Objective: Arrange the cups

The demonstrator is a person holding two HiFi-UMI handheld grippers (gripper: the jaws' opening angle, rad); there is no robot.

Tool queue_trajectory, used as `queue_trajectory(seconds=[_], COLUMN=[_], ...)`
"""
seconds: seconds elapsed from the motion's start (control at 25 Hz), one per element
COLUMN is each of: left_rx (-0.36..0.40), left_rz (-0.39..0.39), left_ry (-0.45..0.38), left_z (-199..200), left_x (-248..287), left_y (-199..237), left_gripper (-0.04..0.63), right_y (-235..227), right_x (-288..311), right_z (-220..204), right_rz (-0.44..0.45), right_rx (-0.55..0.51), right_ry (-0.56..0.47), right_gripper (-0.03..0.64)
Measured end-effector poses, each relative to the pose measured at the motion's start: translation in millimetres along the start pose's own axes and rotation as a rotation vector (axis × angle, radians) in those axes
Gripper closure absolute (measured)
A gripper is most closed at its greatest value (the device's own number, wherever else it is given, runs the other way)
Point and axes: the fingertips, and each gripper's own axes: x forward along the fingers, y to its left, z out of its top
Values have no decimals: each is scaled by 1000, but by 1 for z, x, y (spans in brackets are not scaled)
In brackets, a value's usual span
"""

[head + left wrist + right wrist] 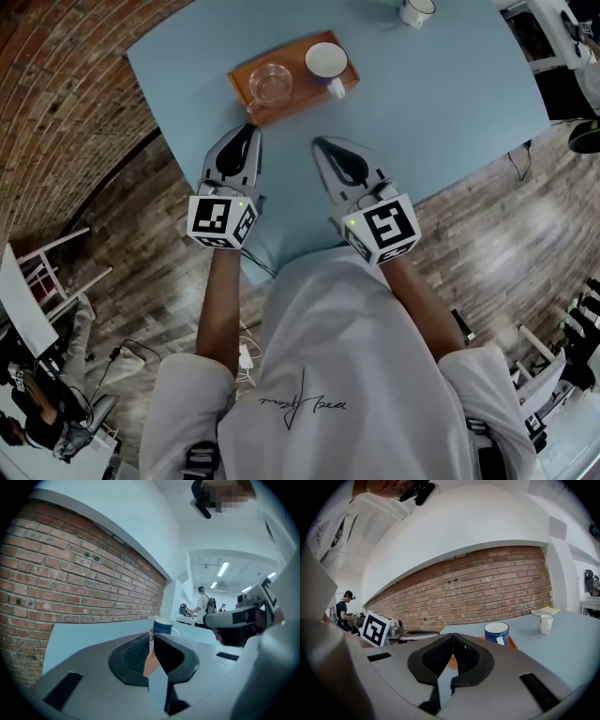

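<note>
Head view shows glass cup and mug on the tray at twelve o'clock; your left gripper and right gripper, jaws pressed together and empty, could knock them if advanced shut.

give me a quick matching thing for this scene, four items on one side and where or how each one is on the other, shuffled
Things:
1. glass cup
2. blue mug
3. white mug
4. left gripper

Places or states:
A. off the tray, at the far edge of the table
B. on the tray, left side in the head view
C. jaws together, nothing between them
D. on the tray, right side in the head view

Pairs: 1-B, 2-D, 3-A, 4-C
</note>
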Motion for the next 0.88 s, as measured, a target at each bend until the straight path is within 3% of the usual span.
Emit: queue_trajectory(seconds=[0.28,0.4,0.68,0.88], left_rx=[54,43,53,107], left_rz=[-23,-47,-49,-51], left_ry=[33,43,70,96], left_z=[-12,-16,-27,-35], left_x=[9,14,25,34], left_y=[9,12,25,33], left_gripper=[581,483,471,466], right_y=[-7,-9,-11,-13], right_x=[2,5,7,8], right_z=[-11,-13,-18,-24], right_rz=[-28,-30,-26,-27], right_rx=[19,22,25,31], right_ry=[38,45,62,77], right_gripper=[595,595,595,595])
